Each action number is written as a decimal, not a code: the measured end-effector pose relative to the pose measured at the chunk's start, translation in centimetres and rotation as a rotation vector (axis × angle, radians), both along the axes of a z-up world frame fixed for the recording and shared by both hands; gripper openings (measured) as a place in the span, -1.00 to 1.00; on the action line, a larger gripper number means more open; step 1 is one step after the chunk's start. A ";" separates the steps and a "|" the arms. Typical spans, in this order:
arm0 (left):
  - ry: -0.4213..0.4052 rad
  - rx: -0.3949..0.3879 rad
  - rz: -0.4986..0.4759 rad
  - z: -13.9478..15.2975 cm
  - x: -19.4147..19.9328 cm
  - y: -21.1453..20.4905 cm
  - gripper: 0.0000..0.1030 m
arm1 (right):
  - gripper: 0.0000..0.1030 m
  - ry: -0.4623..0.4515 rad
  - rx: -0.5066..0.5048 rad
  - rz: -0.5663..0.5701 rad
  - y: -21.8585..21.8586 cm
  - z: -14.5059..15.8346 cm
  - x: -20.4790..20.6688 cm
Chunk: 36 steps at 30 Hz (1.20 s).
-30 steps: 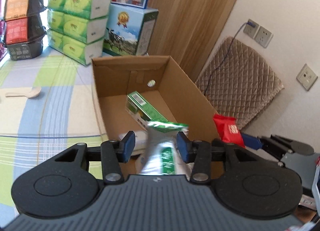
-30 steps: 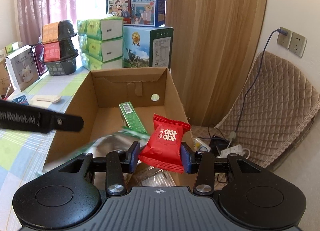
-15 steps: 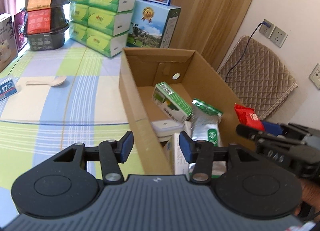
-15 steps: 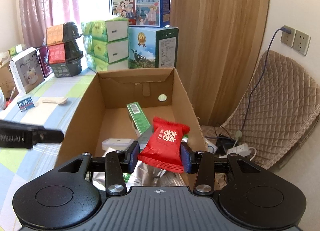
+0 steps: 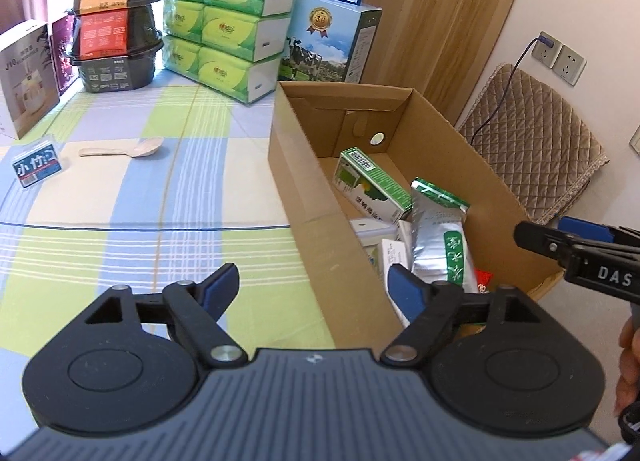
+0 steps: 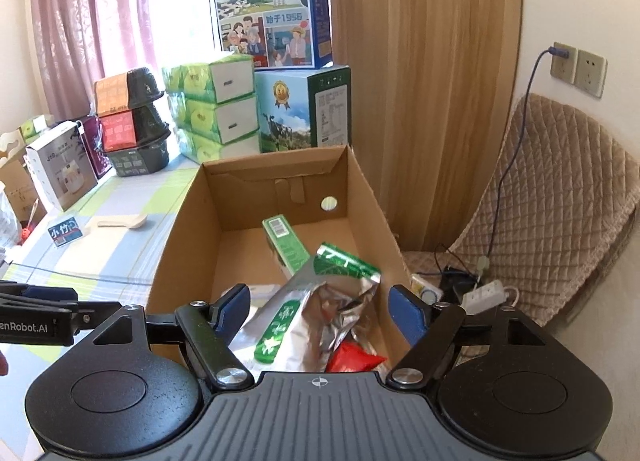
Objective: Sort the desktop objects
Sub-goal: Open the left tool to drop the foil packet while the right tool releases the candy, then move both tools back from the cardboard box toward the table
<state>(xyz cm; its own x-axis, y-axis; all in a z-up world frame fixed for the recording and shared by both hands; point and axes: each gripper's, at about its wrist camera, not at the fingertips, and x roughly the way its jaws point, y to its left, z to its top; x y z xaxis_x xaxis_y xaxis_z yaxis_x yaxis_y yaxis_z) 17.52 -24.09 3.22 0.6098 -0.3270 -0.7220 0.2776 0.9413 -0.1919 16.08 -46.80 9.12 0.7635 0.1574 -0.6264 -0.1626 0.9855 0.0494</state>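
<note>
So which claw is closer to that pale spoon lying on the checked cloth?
The left. The left claw hangs open over the cloth beside the cardboard box, on the side where the spoon lies. The right claw is open above the box, farther off.

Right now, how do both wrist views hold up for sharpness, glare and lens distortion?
Left wrist view: sharp; strong fisheye bowing of the table's stripes, dark vignetted corners; mild sheen on the foil pouch. Right wrist view: also sharp; window behind the pink curtain blown out white; bright crinkle glare on the foil pouch; wood panel edges curve.
</note>
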 end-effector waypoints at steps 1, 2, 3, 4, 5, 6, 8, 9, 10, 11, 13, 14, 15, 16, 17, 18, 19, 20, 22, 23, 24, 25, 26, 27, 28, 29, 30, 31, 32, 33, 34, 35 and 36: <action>-0.005 0.005 0.002 0.1 -0.2 0.2 0.68 | 0.46 0.001 0.000 0.001 0.2 0.1 -0.4; -0.012 0.011 0.005 0.3 -0.5 0.5 0.72 | 0.49 0.002 -0.001 0.002 0.4 0.3 -0.8; -0.017 0.018 0.007 0.4 -0.8 0.8 0.74 | 0.54 0.003 -0.001 0.002 0.7 0.4 -1.3; -0.024 0.026 0.011 0.6 -1.1 1.0 0.81 | 0.57 0.004 0.000 0.005 0.9 0.5 -1.7; -0.031 0.034 0.015 0.8 -1.4 1.3 0.87 | 0.64 0.005 0.001 0.008 1.2 0.7 -2.1; -0.041 0.044 0.020 1.0 -1.8 1.6 0.88 | 0.70 0.005 0.002 0.011 1.6 0.8 -2.6; -0.052 0.054 0.023 1.5 -2.4 2.2 0.92 | 0.75 0.002 0.003 0.018 2.3 1.0 -3.4; -0.056 0.058 0.027 1.7 -2.6 2.6 0.94 | 0.78 0.001 0.004 0.022 2.6 1.1 -3.8; -0.060 0.060 0.033 1.9 -2.9 3.0 0.97 | 0.79 0.001 0.005 0.027 3.0 1.2 -4.2; -0.066 0.062 0.038 2.1 -3.2 3.5 0.97 | 0.81 0.002 0.004 0.032 3.4 1.2 -4.5; -0.072 0.070 0.046 2.5 -3.8 4.4 0.97 | 0.84 0.003 0.002 0.045 4.2 1.4 -5.1; -0.075 0.074 0.050 2.6 -4.1 4.7 0.97 | 0.86 0.002 0.002 0.051 4.7 1.4 -5.4; -0.078 0.077 0.054 2.8 -4.5 5.3 0.97 | 0.87 0.002 0.002 0.059 5.1 1.5 -5.7; -0.082 0.080 0.061 3.0 -4.7 5.7 0.97 | 0.88 0.001 0.002 0.067 5.5 1.6 -6.0; -0.085 0.081 0.068 3.1 -5.0 6.2 0.97 | 0.89 0.000 0.002 0.074 5.9 1.7 -6.3; -0.087 0.082 0.074 3.3 -5.2 6.6 0.97 | 0.90 -0.001 0.002 0.080 6.3 1.8 -6.5; -0.090 0.082 0.079 3.4 -5.6 7.2 0.97 | 0.91 -0.002 0.002 0.086 6.7 1.9 -6.7; -0.092 0.082 0.084 3.5 -5.8 7.6 0.97 | 0.93 -0.004 0.003 0.092 7.1 2.0 -6.9; -0.098 0.085 0.092 3.6 -6.4 8.5 0.97 | 0.96 -0.008 0.005 0.106 7.9 2.1 -7.3; -0.099 0.087 0.097 3.6 -6.6 8.9 0.97 | 0.96 -0.008 0.004 0.114 8.3 2.2 -7.5; -0.099 0.089 0.103 3.6 -6.8 9.5 0.97 | 0.96 -0.009 0.002 0.120 8.6 2.2 -7.6; -0.099 0.089 0.109 3.6 -7.0 9.9 0.97 | 0.96 -0.009 0.000 0.126 9.0 2.3 -7.8; -0.099 0.089 0.116 3.7 -7.1 10.4 0.97 | 0.96 -0.008 -0.002 0.131 9.3 2.3 -7.9; -0.099 0.088 0.123 3.7 -7.4 10.9 0.97 | 0.96 -0.007 -0.004 0.136 9.7 2.3 -7.9; -0.098 0.083 0.129 3.7 -7.5 11.3 0.97 | 0.96 -0.007 -0.005 0.139 10.0 2.3 -8.0; -0.096 0.077 0.134 3.7 -7.7 11.8 0.97 | 0.96 -0.007 -0.005 0.142 10.3 2.2 -8.1; -0.096 0.075 0.138 3.8 -7.8 12.2 0.97 | 0.96 -0.006 -0.004 0.146 10.6 2.2 -8.2; -0.098 0.076 0.143 3.8 -7.8 12.5 0.97 | 0.96 -0.005 -0.003 0.151 10.9 2.2 -8.2; -0.100 0.077 0.146 3.8 -7.9 12.8 0.97 | 0.96 -0.004 -0.005 0.157 11.2 2.2 -8.2; -0.100 0.077 0.150 3.8 -8.0 13.1 0.97 | 0.96 -0.004 -0.007 0.163 11.5 2.2 -8.2; -0.101 0.076 0.154 3.9 -8.0 13.4 0.97 | 0.96 -0.004 -0.008 0.169 11.8 2.2 -8.3; -0.100 0.076 0.158 3.9 -8.0 13.6 0.97 | 0.96 -0.005 -0.008 0.176 12.0 2.2 -8.3; -0.099 0.074 0.161 3.9 -8.0 13.9 0.97 | 0.96 -0.006 -0.008 0.181 12.3 2.3 -8.4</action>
